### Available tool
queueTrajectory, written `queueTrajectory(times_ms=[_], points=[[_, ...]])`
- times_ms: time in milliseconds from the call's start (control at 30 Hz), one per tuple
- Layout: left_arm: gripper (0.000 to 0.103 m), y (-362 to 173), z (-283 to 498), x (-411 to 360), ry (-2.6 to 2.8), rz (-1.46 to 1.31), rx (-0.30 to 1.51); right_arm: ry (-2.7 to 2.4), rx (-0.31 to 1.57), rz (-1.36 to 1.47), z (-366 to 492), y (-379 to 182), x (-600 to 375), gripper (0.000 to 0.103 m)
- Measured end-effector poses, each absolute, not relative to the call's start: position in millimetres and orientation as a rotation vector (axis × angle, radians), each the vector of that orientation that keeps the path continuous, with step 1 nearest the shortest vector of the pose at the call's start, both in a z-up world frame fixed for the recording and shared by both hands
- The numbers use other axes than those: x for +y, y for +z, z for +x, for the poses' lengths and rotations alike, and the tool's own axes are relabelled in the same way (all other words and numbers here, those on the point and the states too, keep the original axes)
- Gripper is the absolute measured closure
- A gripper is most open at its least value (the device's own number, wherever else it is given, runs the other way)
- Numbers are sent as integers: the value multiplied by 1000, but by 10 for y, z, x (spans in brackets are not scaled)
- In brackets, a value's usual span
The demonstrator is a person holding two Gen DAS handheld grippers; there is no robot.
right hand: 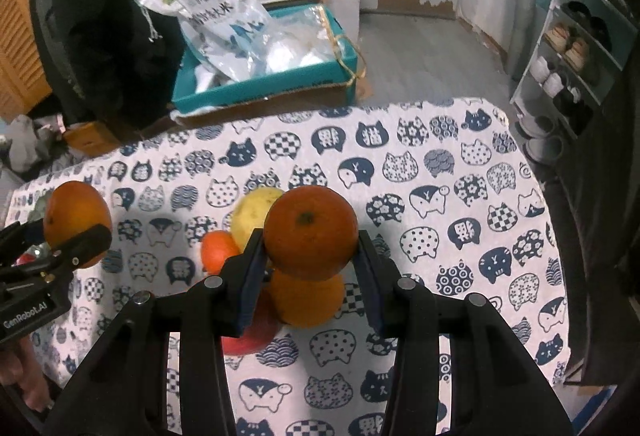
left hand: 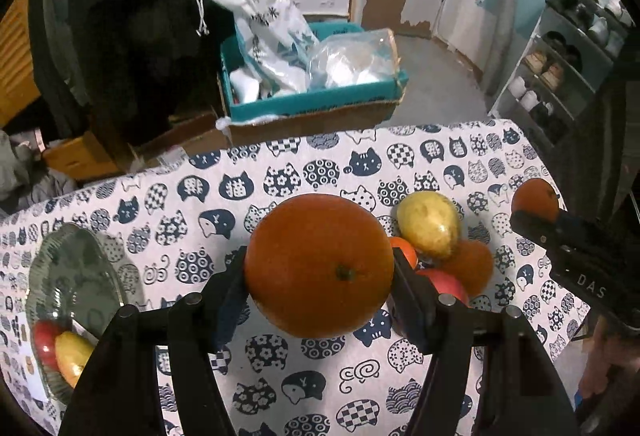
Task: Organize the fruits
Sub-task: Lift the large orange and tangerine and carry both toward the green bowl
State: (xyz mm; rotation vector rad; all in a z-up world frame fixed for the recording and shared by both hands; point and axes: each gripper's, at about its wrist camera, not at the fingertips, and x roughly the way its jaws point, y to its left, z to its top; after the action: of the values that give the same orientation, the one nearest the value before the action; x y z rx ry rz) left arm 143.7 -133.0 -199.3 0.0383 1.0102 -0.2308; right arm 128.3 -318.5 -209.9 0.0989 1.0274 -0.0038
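**Orange in each gripper, both off the cloth**

Orange fruit is clamped in both tools. Left gripper (left hand: 319, 268): pads pressed on a big orange (left hand: 319, 265), stem scar facing the camera, held clear above the cat-print cloth (left hand: 280, 368). Right gripper (right hand: 311, 256): jaws closed on a smaller orange (right hand: 311, 233), also lifted off the cloth (right hand: 460, 244).

Cross-check: the right wrist view shows the left gripper (right hand: 76, 236) at left edge with its orange (right hand: 76, 222) between the fingers. The left wrist view shows the right gripper (left hand: 536, 214) at right with its orange (left hand: 535, 196) in the tips.

Pile still on the cloth, mid-table:
- yellow-green pear (left hand: 429, 224), on top of the heap
- small tangerine (right hand: 218, 250), just left of the pear in the right wrist view
- third orange (right hand: 306, 300), directly under the right gripper's fruit
- red apple (right hand: 248, 336), partly hidden behind the right gripper's left finger

Glass plate (left hand: 76, 268) sits at the left end of the table. It holds a red fruit (left hand: 45, 338) and a yellow one (left hand: 72, 356), touching each other, at the near rim.

Beyond the far table edge: teal box (left hand: 312, 102) full of plastic bags. Shoe rack (left hand: 560, 68) at right.
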Motion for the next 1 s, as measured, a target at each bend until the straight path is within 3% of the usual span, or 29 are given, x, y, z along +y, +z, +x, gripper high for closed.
queueTrajectory(times_ms=[1000], points=[[35, -1085, 799, -839, -201, 25, 808, 111, 808, 17, 692, -1023, -2646, 61]])
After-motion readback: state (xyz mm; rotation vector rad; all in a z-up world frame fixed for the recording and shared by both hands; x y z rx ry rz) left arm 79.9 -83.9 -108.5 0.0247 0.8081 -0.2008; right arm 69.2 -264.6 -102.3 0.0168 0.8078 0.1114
